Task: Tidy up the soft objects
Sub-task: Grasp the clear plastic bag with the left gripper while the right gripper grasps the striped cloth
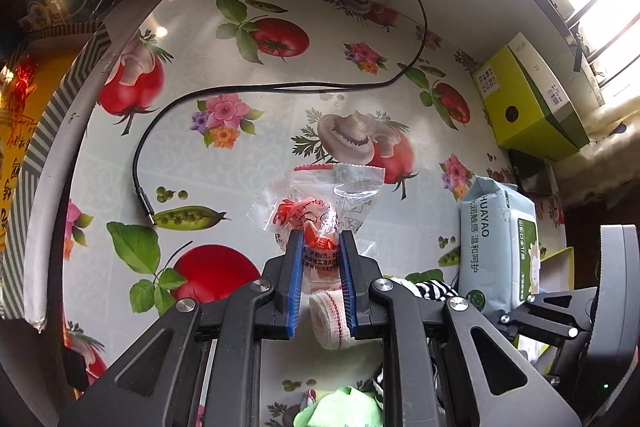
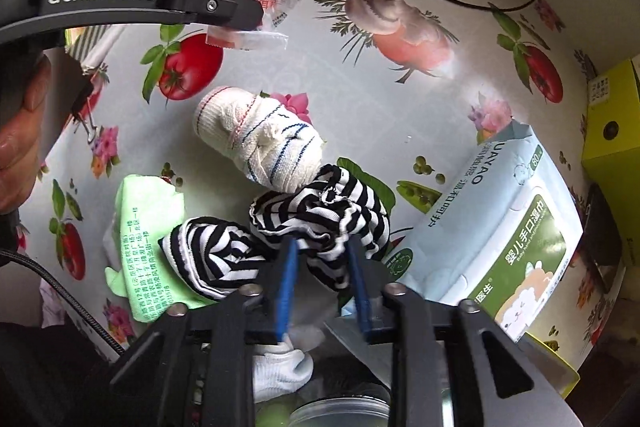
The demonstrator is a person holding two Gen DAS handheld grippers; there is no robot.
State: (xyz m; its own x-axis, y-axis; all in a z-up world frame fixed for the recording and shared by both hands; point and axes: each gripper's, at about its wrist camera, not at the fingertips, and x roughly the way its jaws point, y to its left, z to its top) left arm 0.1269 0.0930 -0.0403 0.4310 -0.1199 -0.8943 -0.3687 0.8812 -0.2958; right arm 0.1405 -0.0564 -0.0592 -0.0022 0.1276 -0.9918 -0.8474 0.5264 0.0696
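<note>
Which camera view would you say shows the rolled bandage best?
The right wrist view: the bandage roll lies whole and unobstructed on the tablecloth. In the left wrist view only one end shows, between the left gripper's fingers.

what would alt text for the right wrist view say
The right gripper points down at a black-and-white striped cloth bunched between its blue pads, on a tomato-print tablecloth. Around it lie a rolled bandage, a green packet and a wet-wipes pack; the left gripper holds clear wrappers above.
</note>
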